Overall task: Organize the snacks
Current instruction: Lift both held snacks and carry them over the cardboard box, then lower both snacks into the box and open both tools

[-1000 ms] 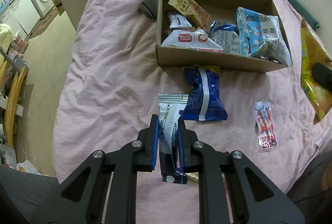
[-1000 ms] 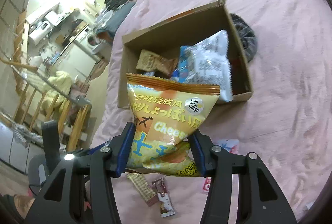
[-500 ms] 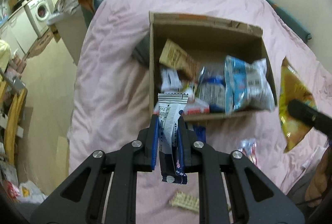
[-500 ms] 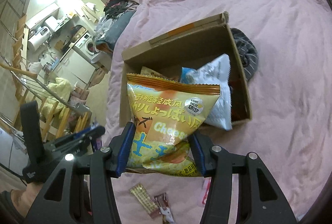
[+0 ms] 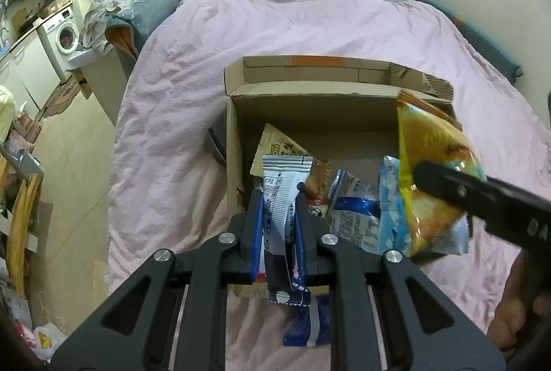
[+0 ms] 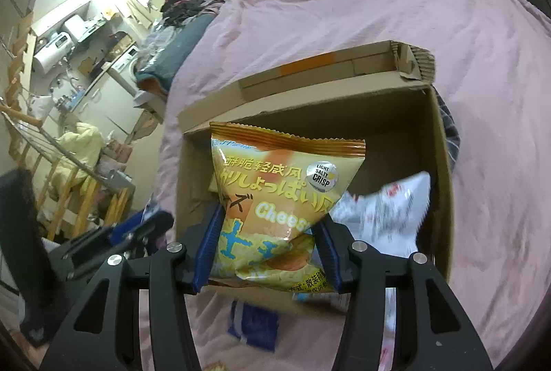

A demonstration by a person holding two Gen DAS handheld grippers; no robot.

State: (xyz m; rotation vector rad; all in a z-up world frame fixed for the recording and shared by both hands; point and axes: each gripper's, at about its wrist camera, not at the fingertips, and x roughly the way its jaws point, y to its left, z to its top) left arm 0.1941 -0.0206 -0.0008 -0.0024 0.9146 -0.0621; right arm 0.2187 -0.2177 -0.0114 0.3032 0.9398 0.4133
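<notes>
An open cardboard box (image 5: pixel 310 85) sits on the pink bed and holds several snack packs. My left gripper (image 5: pixel 277 216) is shut on a white and dark blue snack packet (image 5: pixel 280 195), held above the box's near left corner. My right gripper (image 6: pixel 267 243) is shut on a yellow cheese crisp bag (image 6: pixel 275 199), held over the box (image 6: pixel 344 88). The right gripper and its yellow bag (image 5: pixel 430 164) also show at the right of the left wrist view, over the box's right side.
A blue snack pack (image 5: pixel 310 326) lies on the pink cover (image 5: pixel 189 95) in front of the box. A dark grey cloth (image 5: pixel 215 144) lies against the box's left wall. The bed edge and the floor (image 5: pixel 69 164) are to the left.
Both grippers have risen and moved forward over the box with their packs. The right gripper's yellow bag now hangs over the box's right side.
</notes>
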